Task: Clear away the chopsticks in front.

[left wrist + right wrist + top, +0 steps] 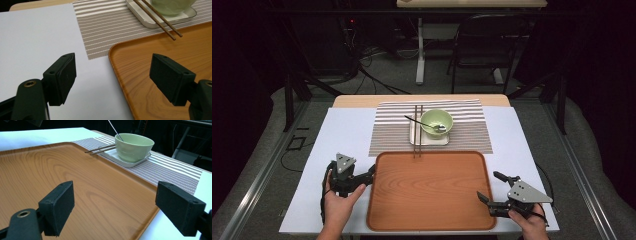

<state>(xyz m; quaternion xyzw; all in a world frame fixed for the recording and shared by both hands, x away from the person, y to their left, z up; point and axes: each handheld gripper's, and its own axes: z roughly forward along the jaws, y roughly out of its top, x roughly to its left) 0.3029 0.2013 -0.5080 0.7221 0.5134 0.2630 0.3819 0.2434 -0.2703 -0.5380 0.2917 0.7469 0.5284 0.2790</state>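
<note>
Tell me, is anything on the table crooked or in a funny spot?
The chopsticks look a bit odd: they lie across the white dish, and their near tips poke over the rim of the wooden tray. A spoon leans in the green bowl. Nothing looks spilled or broken.

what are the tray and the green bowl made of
Tray: looks like wood or a wood-print laminate, with visible grain and a smooth satin sheen. Green bowl: probably glazed ceramic or melamine, smooth with soft highlights; the look alone cannot settle which.
</note>
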